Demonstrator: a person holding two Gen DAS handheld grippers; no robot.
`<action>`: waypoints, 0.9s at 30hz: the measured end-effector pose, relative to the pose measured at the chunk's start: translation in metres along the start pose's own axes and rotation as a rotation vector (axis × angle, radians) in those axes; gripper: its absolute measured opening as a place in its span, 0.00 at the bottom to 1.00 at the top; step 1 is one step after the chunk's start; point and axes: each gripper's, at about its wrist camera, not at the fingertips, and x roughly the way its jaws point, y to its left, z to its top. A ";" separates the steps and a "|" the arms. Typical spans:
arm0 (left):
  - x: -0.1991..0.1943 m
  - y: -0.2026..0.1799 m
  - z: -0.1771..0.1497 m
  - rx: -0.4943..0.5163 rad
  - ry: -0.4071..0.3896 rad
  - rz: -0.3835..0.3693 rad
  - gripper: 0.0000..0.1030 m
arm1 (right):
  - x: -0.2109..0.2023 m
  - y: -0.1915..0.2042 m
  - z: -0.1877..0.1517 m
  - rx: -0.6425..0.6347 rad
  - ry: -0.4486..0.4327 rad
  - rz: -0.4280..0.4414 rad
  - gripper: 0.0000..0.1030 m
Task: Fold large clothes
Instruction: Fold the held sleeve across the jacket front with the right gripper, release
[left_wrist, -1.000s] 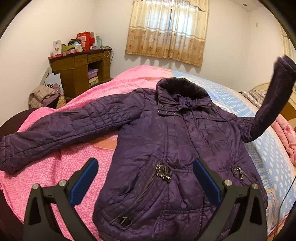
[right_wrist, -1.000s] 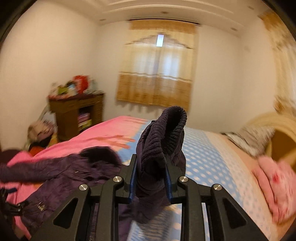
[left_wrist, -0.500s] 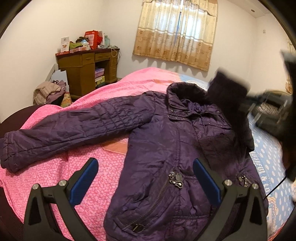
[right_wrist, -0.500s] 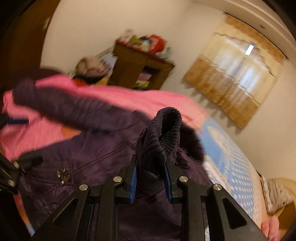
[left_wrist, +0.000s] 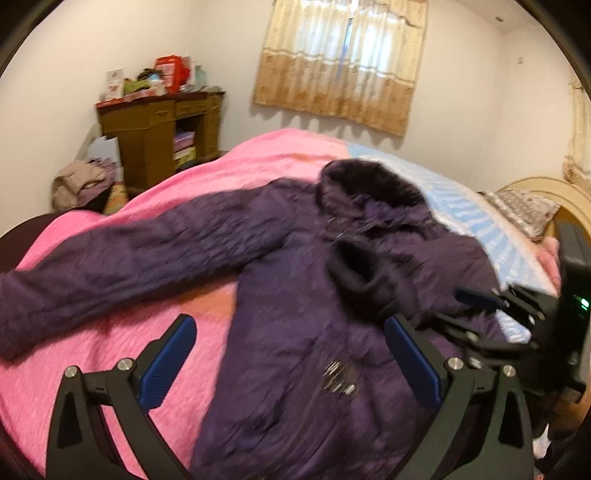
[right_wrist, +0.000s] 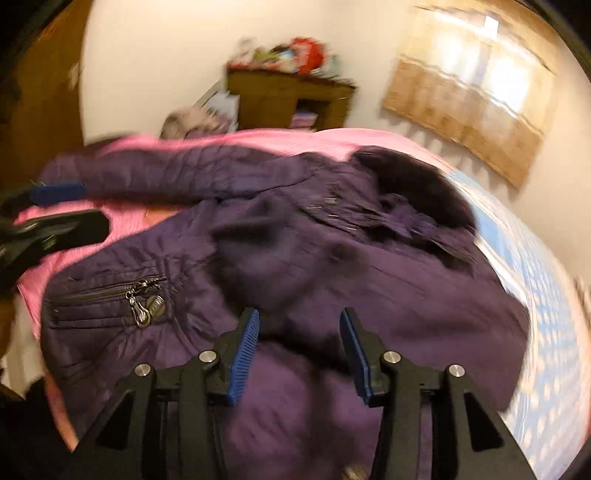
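Observation:
A purple quilted jacket (left_wrist: 295, 295) (right_wrist: 406, 280) lies face up on the bed, zipped, its fur collar away from me. One sleeve (left_wrist: 110, 266) stretches out left over the pink blanket. The other sleeve is folded across the chest, its dark knit cuff (left_wrist: 358, 273) (right_wrist: 251, 243) resting on the front. My right gripper (right_wrist: 300, 314) (left_wrist: 480, 306) hovers low over that folded sleeve. Its jaws are opening, with sleeve fabric below and between them, and the pads do not press on it. My left gripper (left_wrist: 290, 325) (right_wrist: 55, 210) stands wide open above the jacket's lower front, holding nothing.
The pink blanket (left_wrist: 74, 369) covers the bed's left half, a blue dotted sheet (left_wrist: 461, 214) the right. A pillow (left_wrist: 517, 210) lies by the headboard at the right. A cluttered wooden desk (left_wrist: 159, 136) and a heap of clothes (left_wrist: 81, 181) stand by the far left wall.
The right gripper came down from high at the right, carried the sleeve cuff over onto the jacket's chest, and its jaws parted off the cuff. The left gripper stayed open and barely shifted.

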 end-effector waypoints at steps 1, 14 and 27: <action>0.007 -0.004 0.006 -0.007 0.012 -0.038 1.00 | -0.007 -0.008 -0.005 0.026 -0.004 -0.014 0.57; 0.102 -0.046 0.018 0.036 0.126 -0.114 0.17 | -0.009 -0.038 -0.080 0.187 0.060 -0.025 0.58; 0.076 -0.010 0.004 0.024 0.049 -0.027 0.17 | -0.015 -0.056 -0.082 0.253 0.084 0.025 0.58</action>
